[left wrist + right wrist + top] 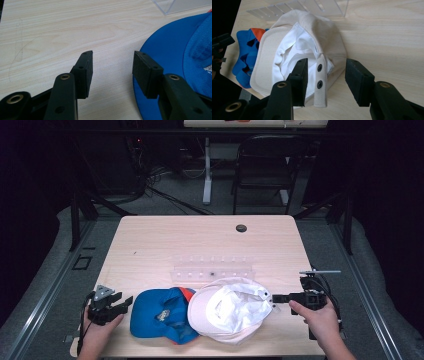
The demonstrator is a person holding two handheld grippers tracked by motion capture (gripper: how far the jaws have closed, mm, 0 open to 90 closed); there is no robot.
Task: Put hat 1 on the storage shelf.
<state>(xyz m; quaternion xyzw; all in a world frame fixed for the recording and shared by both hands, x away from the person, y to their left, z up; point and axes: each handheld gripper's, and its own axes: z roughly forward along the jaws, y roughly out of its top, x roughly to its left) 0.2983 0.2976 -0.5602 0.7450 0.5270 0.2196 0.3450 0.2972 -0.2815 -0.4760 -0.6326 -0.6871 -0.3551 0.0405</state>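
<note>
Nearest the camera in the high view, two forearms come up from the bottom edge, each hand holding a pair of tongs over the front of the pale wooden bench (150, 245).

At the far left, the left tongs (126, 302) point rightward toward the blue cap (159, 313). In the left gripper view the jaws stand spread with bare wood between them, and the right-hand jaw hangs just over the edge of the cap's blue brim (162, 50); whether it touches the brim cannot be told.

Next comes the blue cap itself, lying near the front edge with an orange patch at its far side. Overlapping its right part is the white cap (231, 309), turned upside down so its white lining faces up. Just behind both caps sits a clear plastic tray (214, 270).

At the right, the right tongs (275, 297) reach leftward to the white cap's rim. In the right gripper view the jaws are spread on either side of the cap's snap strap (320, 82), gripping nothing.
</note>
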